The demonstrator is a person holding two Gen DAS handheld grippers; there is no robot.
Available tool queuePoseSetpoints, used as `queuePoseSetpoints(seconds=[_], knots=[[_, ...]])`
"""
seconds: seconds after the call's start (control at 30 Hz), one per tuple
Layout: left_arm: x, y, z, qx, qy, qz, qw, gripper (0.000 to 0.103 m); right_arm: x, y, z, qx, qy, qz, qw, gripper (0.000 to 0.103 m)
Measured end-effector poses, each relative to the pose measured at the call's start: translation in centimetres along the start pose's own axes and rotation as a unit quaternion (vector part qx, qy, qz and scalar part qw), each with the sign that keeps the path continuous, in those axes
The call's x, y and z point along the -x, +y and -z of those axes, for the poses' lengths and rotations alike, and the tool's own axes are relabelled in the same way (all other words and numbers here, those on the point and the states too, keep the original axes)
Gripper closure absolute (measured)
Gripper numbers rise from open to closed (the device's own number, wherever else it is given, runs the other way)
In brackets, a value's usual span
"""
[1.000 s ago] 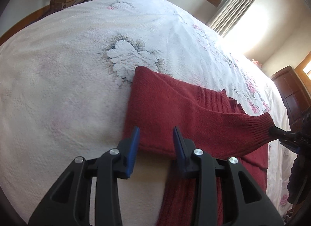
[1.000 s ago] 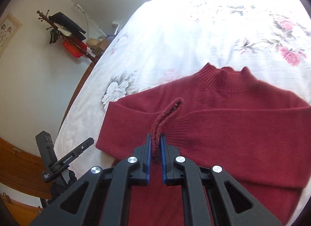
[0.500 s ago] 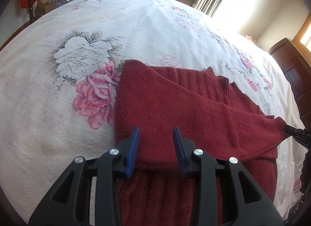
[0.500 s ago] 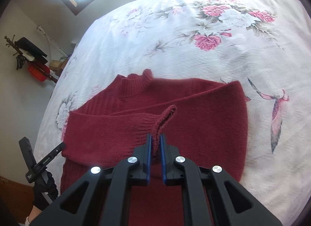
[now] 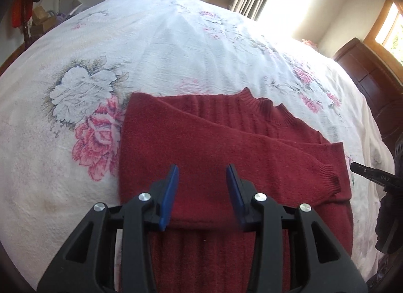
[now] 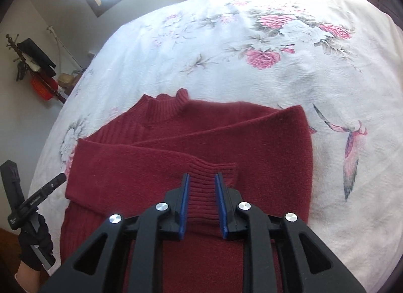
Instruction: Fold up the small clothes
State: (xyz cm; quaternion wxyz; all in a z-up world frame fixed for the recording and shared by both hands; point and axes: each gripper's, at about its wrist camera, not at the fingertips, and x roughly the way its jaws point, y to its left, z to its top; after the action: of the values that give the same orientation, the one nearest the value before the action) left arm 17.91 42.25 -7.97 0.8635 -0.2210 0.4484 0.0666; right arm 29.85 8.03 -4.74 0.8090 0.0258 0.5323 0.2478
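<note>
1. Nearest the right wrist cam: right gripper [image 6: 202, 203] has jaws apart w/ the ribbed cuff [image 6: 214, 169] lying loose between them, not pinched. Lift straight off so the cuff stays flat.
2. Left gripper [image 5: 202, 192] gapes wide, holds nothing; hovers over the crossed sleeve.
3. Red sweater [image 5: 226, 142] lies flat on the floral bedspread [image 5: 176, 53], sleeves folded in, collar far. Next, prob. fold hem toward collar.

Bare bedspread [image 5: 176, 48] all around sweater [image 5: 226, 142]
</note>
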Motion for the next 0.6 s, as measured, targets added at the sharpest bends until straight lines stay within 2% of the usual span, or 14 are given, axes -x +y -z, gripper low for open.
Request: queuePoseSetpoints(seconds=[0.07, 0.2, 0.27, 0.37, 0.5, 0.6], knots=[[-1.3, -0.8, 0.4, -0.006, 0.015, 0.0, 0.9999, 0.063, -1.5, 0.4, 0.4, 0.0, 0.025, -0.008, 1.0, 0.082], [-3.7, -0.2, 1.9, -0.002, 0.047, -0.018, 0.9987, 0.063, -4.7, -0.9, 2.0, -0.019, 0.059, 0.013, 0.998, 0.081], [-4.9, 0.9, 2.6, 0.007, 0.062, -0.016, 0.9979, 0.062, -5.8, -2.0, 3.0, -0.036, 0.063, 0.004, 0.997, 0.083], [-4.8, 1.6, 2.7, 0.021, 0.06, -0.007, 0.998, 0.062, -6.2, -2.7, 3.3, -0.053, 0.059, -0.009, 0.997, 0.083], [-2.1, 1.5, 3.0, 0.037, 0.06, -0.012, 0.9974, 0.063, -3.1, -2.3, 3.6, -0.064, 0.047, -0.018, 0.997, 0.08], [2.1, 1.4, 5.8, 0.02, 0.049, -0.019, 0.9984, 0.059, 1.3, -1.7, 7.3, -0.056, 0.023, -0.033, 0.998, 0.068]])
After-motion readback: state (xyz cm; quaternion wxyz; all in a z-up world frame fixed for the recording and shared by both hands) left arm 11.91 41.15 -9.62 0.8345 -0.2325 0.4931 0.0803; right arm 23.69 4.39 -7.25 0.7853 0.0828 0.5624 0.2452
